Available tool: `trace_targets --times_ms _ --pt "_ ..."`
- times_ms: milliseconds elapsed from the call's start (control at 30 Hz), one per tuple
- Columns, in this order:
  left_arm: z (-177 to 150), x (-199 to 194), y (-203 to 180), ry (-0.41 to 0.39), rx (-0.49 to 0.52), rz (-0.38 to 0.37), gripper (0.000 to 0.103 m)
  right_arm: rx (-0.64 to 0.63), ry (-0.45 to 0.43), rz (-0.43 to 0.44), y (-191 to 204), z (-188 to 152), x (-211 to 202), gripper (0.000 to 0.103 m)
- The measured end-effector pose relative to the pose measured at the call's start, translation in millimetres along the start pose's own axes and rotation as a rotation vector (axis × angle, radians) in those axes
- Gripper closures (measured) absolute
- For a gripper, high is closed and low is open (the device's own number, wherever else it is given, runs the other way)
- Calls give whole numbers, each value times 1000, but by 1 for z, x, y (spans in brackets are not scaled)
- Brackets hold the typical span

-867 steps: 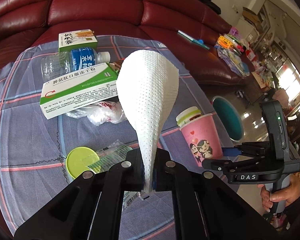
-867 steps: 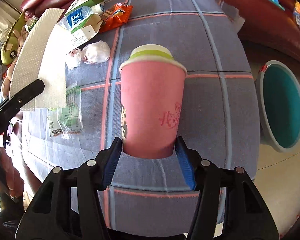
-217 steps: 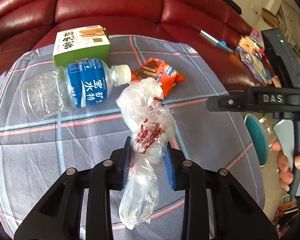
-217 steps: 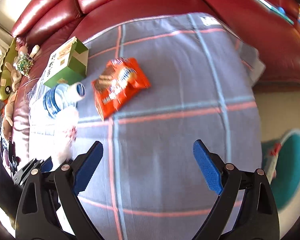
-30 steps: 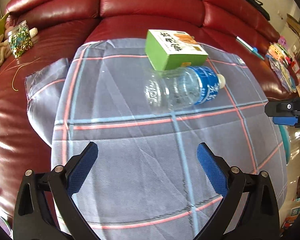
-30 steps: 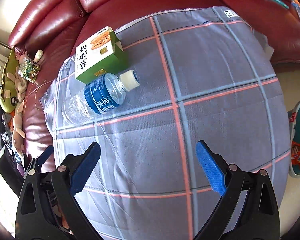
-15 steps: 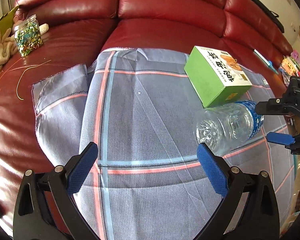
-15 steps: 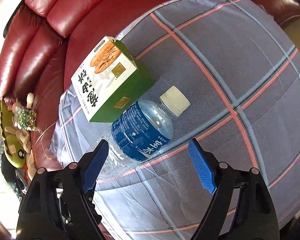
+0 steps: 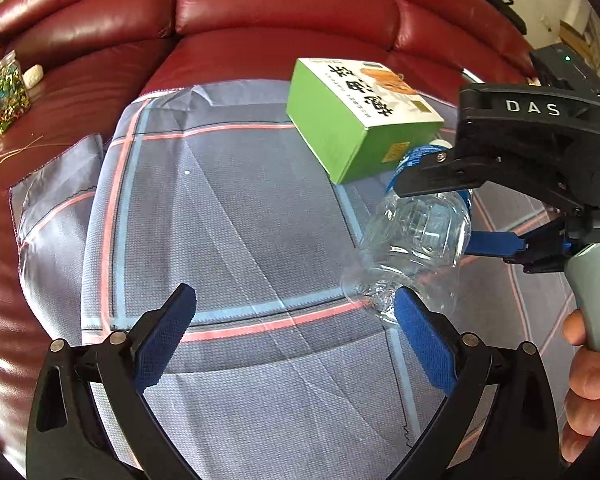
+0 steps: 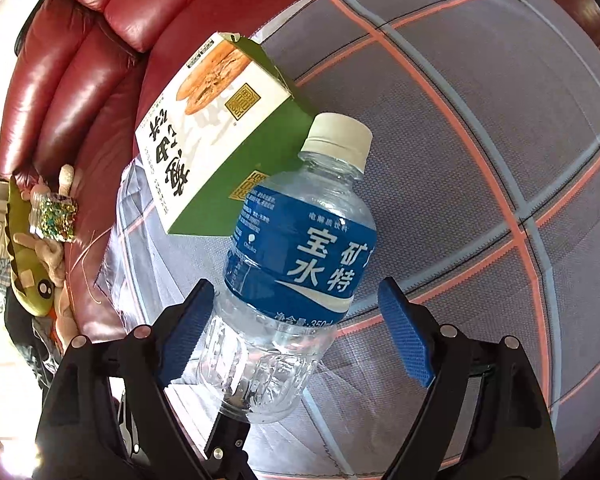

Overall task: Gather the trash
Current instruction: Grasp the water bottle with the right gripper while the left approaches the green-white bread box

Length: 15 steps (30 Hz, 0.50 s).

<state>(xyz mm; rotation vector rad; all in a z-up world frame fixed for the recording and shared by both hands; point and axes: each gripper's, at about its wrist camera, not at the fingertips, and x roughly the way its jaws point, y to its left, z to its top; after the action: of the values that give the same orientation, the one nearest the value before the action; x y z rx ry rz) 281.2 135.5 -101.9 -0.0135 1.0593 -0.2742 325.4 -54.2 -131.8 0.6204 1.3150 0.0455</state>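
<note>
Right wrist view: an empty clear water bottle [image 10: 296, 264] with a blue label and white cap is framed between the blue-padded jaws of the right gripper [image 10: 296, 328], which have just been closing around it. One pad is seen at or against the bottle's side, while a clear gap is left at the other, so no grip is made yet. The bottle is laid on its side on a grey cloth [image 10: 480, 128] checked in pink and blue, spread over a red leather sofa [image 10: 72, 92]. Its cap end is seen just beside a green-and-white biscuit box [image 10: 216, 120] lying on the same cloth.

Left wrist view: the left gripper [image 9: 296, 336] is held over bare cloth [image 9: 228, 216] with its jaws spread wide and nothing between them; the bottle's base [image 9: 412, 248] is seen close by its right pad. The right gripper [image 9: 452, 212] is shown from the side straddling the bottle, its handle held in a person's hand [image 9: 584, 384]. The box [image 9: 356, 120] is seen beyond. A jar of coloured bits [image 9: 2, 100] is stood on the sofa seat at far left.
</note>
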Motion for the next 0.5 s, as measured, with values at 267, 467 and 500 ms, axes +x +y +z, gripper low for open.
trace_targets --times_ms 267,467,500 --pt "-7 -4 -7 5 12 -6 4 -104 -38 -83 -50 18 -31 37" --pt "18 -2 -17 -3 -38 13 4 -101 -70 -113 -83 50 -53 37" --pt "23 -1 -20 -4 -50 12 4 -116 -75 -110 -83 54 -56 37"
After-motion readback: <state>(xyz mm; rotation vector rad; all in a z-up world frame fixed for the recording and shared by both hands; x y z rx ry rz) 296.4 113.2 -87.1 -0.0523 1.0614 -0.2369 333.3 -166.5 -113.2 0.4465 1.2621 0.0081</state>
